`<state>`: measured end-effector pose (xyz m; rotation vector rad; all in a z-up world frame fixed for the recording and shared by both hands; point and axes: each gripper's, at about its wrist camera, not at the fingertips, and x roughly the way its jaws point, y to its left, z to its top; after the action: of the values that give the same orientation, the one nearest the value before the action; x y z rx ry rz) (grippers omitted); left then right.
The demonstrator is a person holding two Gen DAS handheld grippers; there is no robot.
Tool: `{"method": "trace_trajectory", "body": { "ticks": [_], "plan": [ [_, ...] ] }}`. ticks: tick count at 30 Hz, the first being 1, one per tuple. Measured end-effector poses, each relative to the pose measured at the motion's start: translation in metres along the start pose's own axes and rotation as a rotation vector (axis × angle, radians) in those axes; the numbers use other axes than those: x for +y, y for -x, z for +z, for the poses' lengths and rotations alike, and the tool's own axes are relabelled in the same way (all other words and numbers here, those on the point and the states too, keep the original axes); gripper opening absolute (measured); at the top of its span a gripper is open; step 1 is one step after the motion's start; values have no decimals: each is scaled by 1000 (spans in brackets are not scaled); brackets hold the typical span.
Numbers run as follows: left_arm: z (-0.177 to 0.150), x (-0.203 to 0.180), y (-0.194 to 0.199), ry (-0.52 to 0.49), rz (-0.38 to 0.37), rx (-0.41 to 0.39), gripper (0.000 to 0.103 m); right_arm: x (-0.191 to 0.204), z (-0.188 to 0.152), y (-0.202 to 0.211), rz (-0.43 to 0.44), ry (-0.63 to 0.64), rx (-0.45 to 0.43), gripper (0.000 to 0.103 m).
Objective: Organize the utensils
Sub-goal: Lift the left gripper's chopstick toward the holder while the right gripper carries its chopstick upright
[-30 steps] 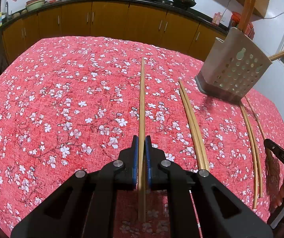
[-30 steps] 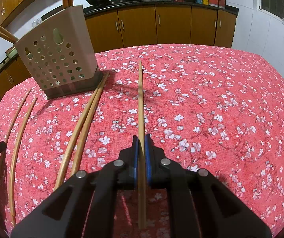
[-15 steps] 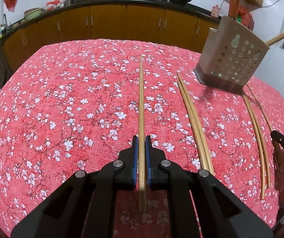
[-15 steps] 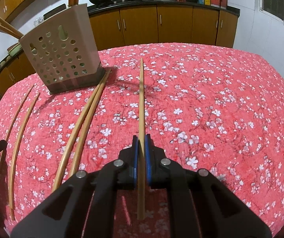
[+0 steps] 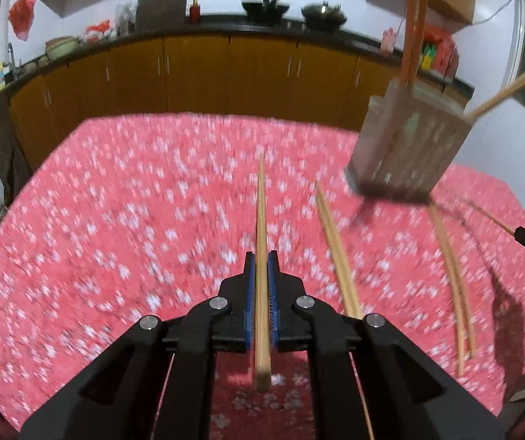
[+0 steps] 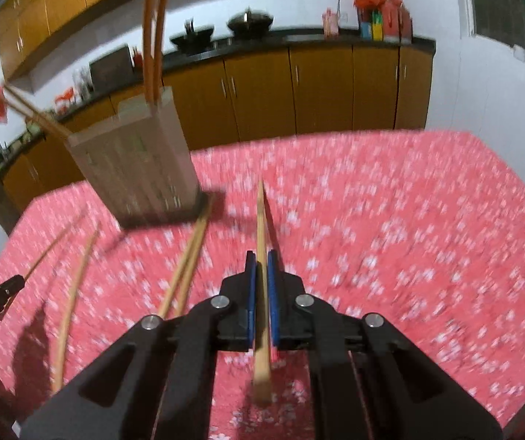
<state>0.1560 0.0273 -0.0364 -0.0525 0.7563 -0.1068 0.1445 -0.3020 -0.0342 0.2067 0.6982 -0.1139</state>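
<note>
Left wrist view: left gripper [image 5: 261,267] clenched on a chopstick [image 5: 261,220] at frame centre; holder [image 5: 405,146] upper right. Right wrist view: right gripper [image 6: 261,267] likewise clamps a chopstick [image 6: 261,227]; holder [image 6: 141,168] upper left. Chopsticks look light, stiff, smooth; grip near the thick end.

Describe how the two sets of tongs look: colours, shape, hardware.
Both match. The left tongs and right tongs are matte black plastic with angular, tapering linkage arms, round silver bolts at the joints, and blue pads lining the inner finger faces. No cables, sleeves or readable markings show.
</note>
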Motion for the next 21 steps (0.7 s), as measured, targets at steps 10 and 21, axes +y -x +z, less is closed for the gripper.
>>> {"method": "trace_trajectory", "body": {
  "ticks": [10, 21],
  "plan": [
    [44, 0, 57, 29, -31, -182, 7, 5, 40, 56, 21, 8, -183, 7],
    [82, -21, 101, -11, -95, -303, 7, 19, 90, 126, 172, 0, -351, 7]
  ]
}}
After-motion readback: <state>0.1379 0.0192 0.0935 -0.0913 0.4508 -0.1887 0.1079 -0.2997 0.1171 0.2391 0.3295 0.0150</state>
